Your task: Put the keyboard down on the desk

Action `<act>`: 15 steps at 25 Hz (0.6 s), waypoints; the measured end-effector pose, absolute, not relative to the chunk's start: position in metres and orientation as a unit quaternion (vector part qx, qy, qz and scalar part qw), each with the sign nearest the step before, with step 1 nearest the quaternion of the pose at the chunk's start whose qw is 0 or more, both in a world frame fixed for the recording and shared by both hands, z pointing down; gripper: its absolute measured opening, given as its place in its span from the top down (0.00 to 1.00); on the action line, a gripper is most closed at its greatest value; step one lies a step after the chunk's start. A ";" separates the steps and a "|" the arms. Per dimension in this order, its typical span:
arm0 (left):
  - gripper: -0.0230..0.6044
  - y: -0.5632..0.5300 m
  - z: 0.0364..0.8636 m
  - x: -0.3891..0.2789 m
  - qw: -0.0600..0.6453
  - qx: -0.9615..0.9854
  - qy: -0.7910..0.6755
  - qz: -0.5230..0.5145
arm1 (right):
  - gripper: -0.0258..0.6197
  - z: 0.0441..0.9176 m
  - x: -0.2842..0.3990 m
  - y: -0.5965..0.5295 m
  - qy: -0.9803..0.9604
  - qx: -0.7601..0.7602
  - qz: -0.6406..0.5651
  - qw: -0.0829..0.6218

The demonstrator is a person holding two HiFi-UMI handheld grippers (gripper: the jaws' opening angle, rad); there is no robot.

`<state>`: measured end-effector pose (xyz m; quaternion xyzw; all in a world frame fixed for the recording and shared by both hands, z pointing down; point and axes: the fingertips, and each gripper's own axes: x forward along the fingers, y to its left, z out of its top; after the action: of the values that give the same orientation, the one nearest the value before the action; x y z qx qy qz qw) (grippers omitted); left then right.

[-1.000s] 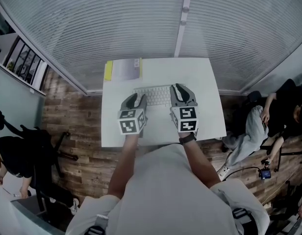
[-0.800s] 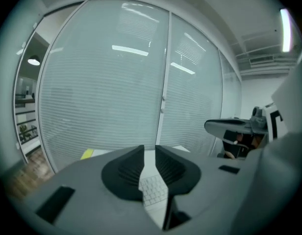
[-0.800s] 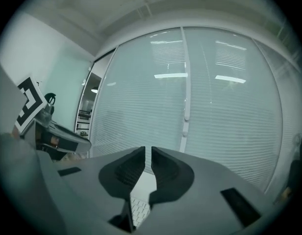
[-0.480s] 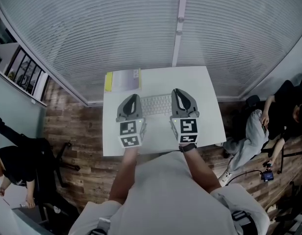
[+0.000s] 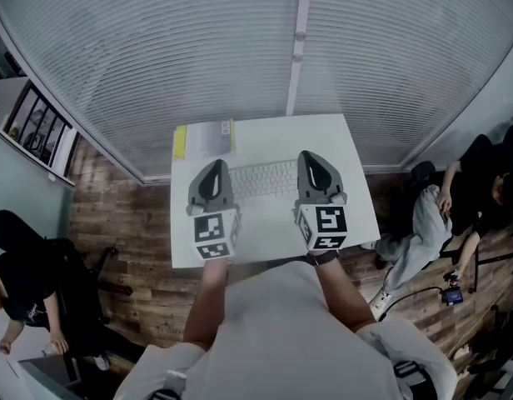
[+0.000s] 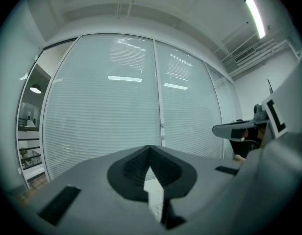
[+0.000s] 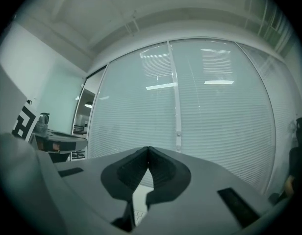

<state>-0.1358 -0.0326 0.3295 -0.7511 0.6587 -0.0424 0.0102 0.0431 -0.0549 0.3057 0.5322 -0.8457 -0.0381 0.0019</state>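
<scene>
The keyboard (image 5: 263,179) is lying flat on the white table (image 5: 354,200), with the left gripper (image 5: 215,167) and right gripper (image 5: 311,157) hanging by its ends, both pinching fully together (gripping nothing).

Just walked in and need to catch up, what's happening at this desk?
A person holds a gripper in each hand over a white desk. The keyboard lies flat on the desk between them, so it seems already set down. The left gripper and right gripper both have jaws shut on nothing and point toward the blinds. A notebook sits at the desk's far left corner.
</scene>
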 end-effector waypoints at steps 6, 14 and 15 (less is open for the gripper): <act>0.94 -0.031 0.327 -0.144 0.019 -0.742 0.669 -0.040 | 0.94 0.311 0.050 -0.055 -0.842 0.539 -0.036 0.013; 0.94 -0.021 0.324 -0.140 0.023 -0.752 0.659 -0.032 | 0.94 0.318 0.033 -0.045 -0.849 0.528 -0.016 0.005; 0.94 -0.021 0.325 -0.142 0.022 -0.752 0.658 -0.032 | 0.94 0.319 0.030 -0.045 -0.851 0.525 -0.014 0.004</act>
<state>-0.1416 -0.0206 0.3252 -0.7517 0.6583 -0.0323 0.0219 0.0301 -0.0445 0.3189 0.5254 -0.8507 -0.0138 0.0044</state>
